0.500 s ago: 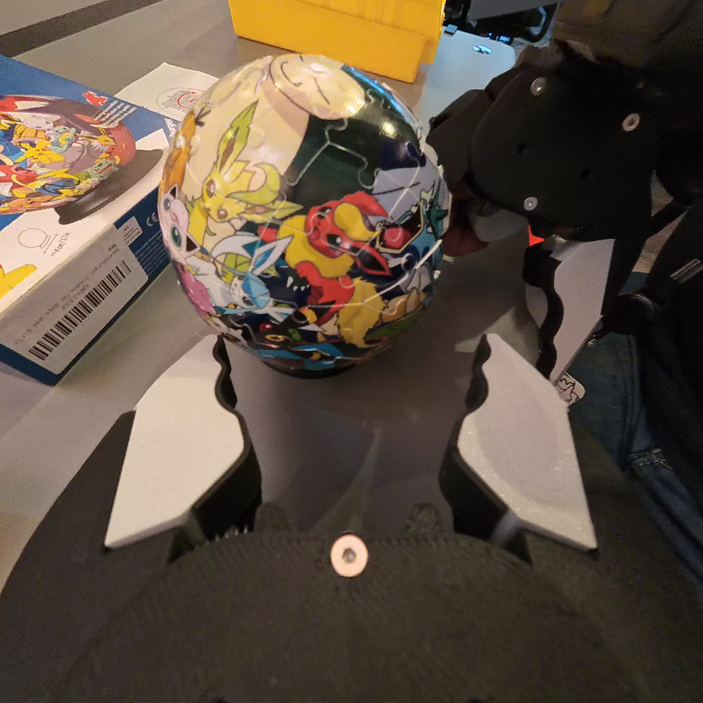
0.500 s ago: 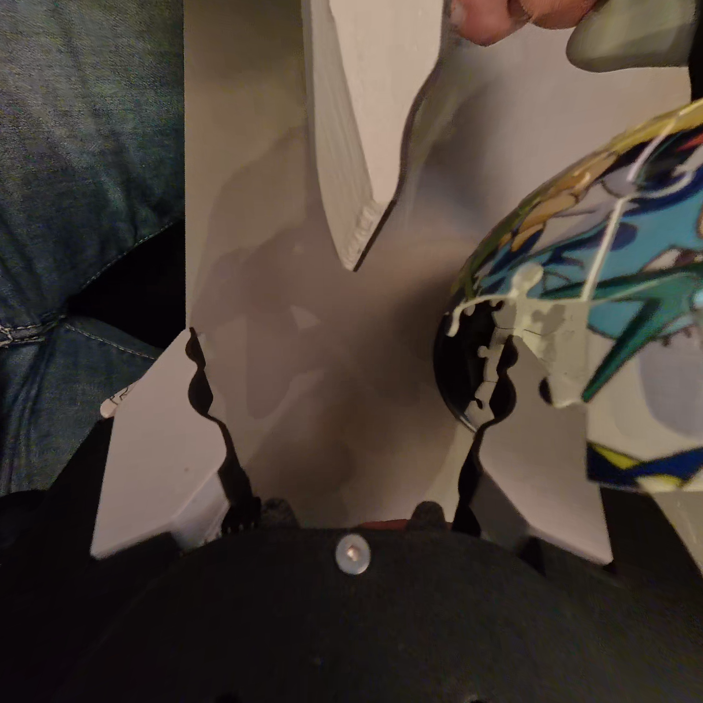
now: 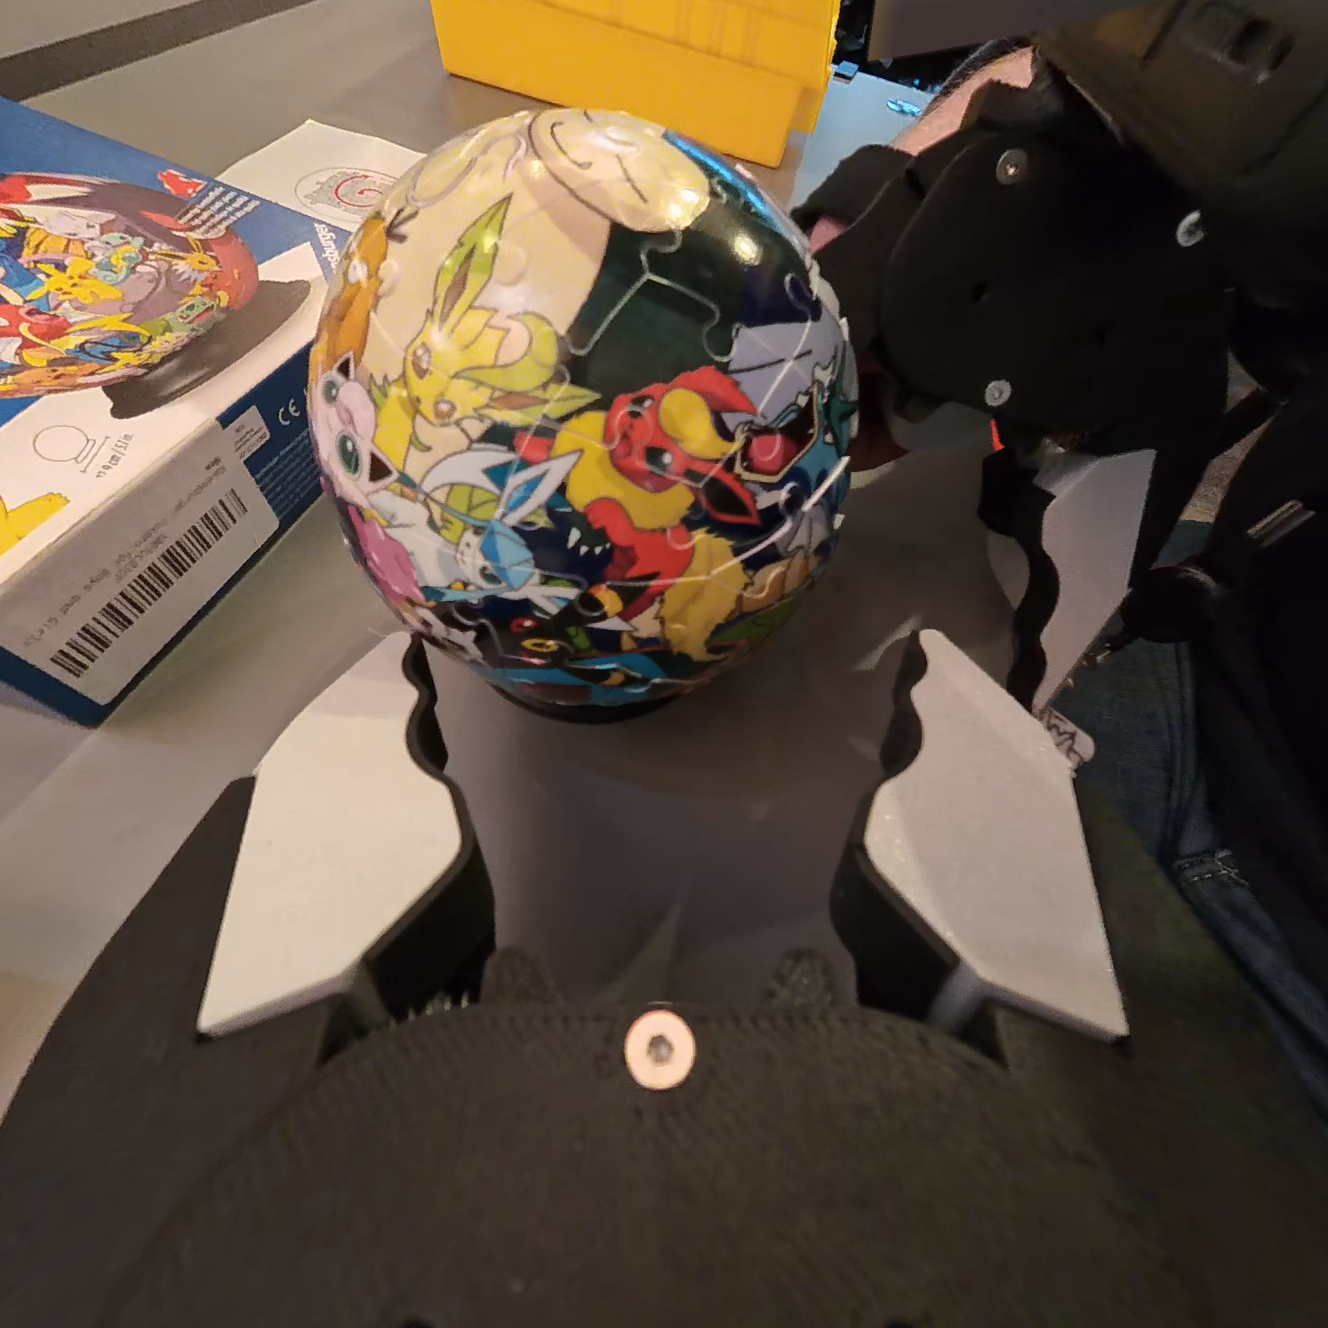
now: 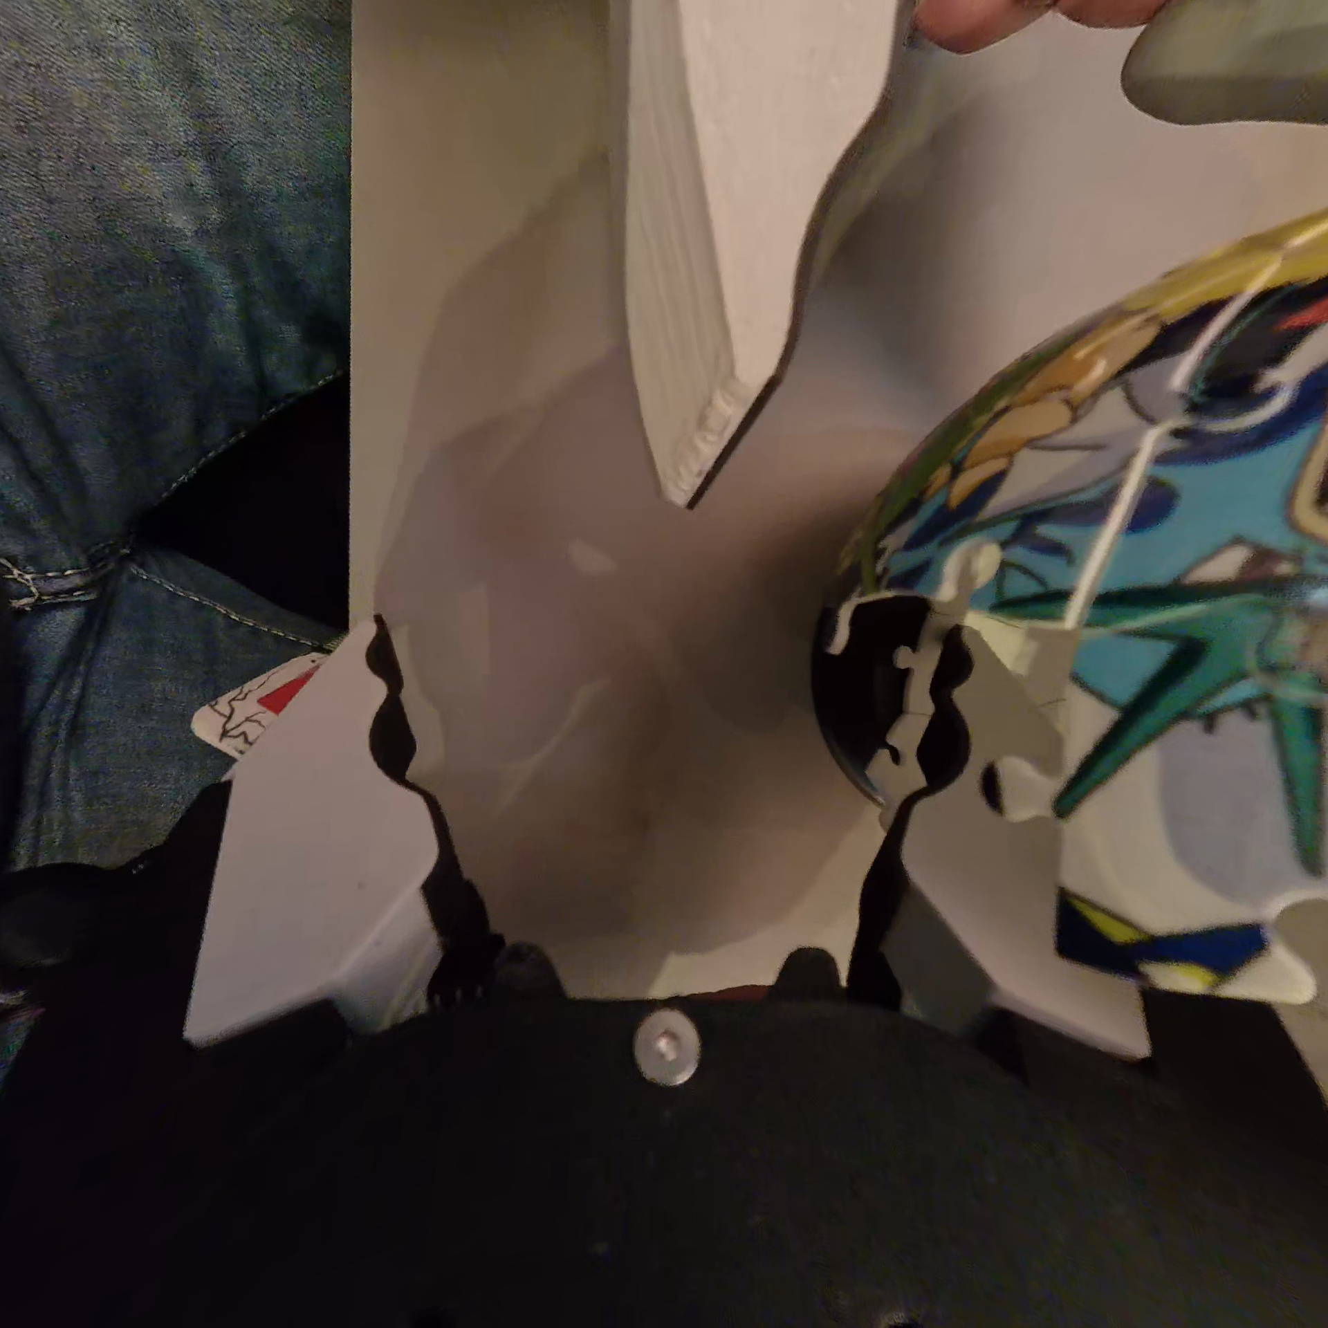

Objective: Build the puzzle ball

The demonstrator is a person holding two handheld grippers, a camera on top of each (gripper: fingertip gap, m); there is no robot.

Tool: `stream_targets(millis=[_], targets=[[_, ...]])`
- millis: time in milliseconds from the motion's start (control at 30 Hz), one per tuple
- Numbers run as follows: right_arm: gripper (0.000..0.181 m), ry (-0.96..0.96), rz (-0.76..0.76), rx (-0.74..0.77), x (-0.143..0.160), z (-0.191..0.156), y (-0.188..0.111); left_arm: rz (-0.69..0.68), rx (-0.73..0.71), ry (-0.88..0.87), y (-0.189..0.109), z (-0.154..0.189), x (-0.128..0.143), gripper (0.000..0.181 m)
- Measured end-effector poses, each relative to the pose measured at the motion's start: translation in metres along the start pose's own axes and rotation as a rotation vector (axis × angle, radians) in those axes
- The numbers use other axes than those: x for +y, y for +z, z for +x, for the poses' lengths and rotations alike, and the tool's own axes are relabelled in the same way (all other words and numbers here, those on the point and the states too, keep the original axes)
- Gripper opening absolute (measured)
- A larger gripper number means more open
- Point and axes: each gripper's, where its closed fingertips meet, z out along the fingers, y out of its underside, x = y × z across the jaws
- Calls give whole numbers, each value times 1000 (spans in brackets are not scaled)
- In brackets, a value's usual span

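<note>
The puzzle ball (image 3: pixel 582 417), covered in bright cartoon figures, stands on a black stand (image 3: pixel 582 708) on the grey table (image 3: pixel 683 826). My left gripper (image 3: pixel 661 647) is open and empty, with its fingertips just short of the ball's base. My right gripper (image 4: pixel 665 629) is open and empty beside the ball (image 4: pixel 1150 611). Its right finger (image 4: pixel 1006 718) sits close against the ball's lower side, by the stand (image 4: pixel 855 690). A small loose printed piece (image 4: pixel 251 701) lies at the table edge by the right gripper's left finger.
A blue puzzle box (image 3: pixel 144 431) lies to the left with a white leaflet (image 3: pixel 323 165) behind it. A yellow box (image 3: pixel 647 65) stands at the back. The table edge runs on the right, with a person's jeans (image 4: pixel 144 287) beyond it.
Almost nothing. Both views have shifted only slightly, and both grippers stay open around the ball.
</note>
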Motion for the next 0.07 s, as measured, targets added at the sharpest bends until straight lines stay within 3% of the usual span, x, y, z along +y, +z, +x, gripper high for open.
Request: stream_targets(millis=[67], targets=[[134,-12,-16,4,1,1,-4,1,0,-3,-1,0,0,118]])
